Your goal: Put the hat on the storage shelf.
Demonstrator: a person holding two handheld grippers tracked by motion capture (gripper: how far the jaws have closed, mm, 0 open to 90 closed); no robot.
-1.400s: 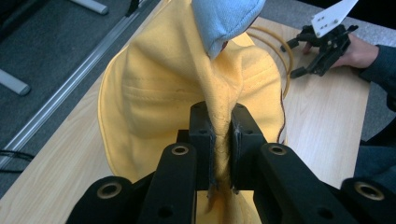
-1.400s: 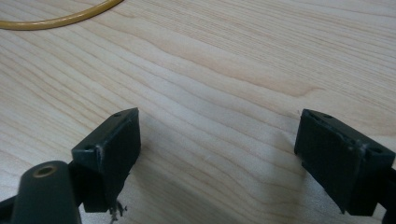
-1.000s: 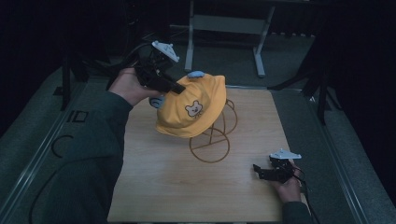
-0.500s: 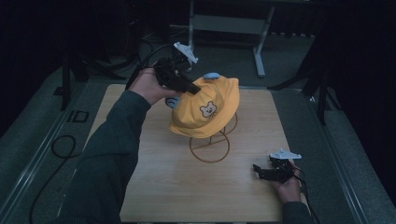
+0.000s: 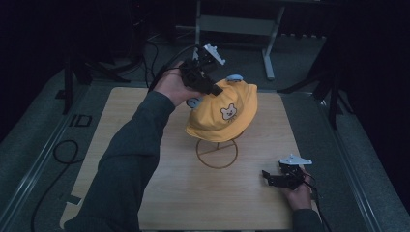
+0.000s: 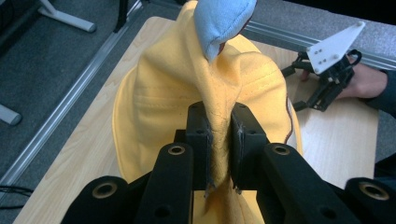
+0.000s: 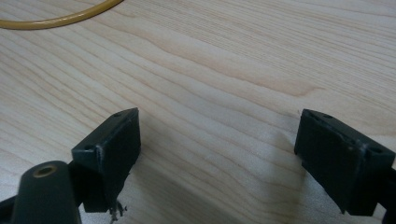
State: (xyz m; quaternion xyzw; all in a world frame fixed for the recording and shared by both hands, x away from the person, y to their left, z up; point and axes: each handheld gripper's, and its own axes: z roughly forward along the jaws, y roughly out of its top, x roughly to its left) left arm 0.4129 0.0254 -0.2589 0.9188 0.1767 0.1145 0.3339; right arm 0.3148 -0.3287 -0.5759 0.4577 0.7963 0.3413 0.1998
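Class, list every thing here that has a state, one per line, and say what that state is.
Left claw: shut on a fold of the yellow hat.
Yellow hat: held over the wire stand, tilted.
Wire stand: upright on the table, its top under the hat.
Right claw: open, at the table.

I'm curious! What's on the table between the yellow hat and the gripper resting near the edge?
Bare wood, in the high view: nothing lies between the yellow hat and the right gripper.

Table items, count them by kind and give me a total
Hat: 1
Wire stand: 1
Grippers: 2, left and right
Total: 4
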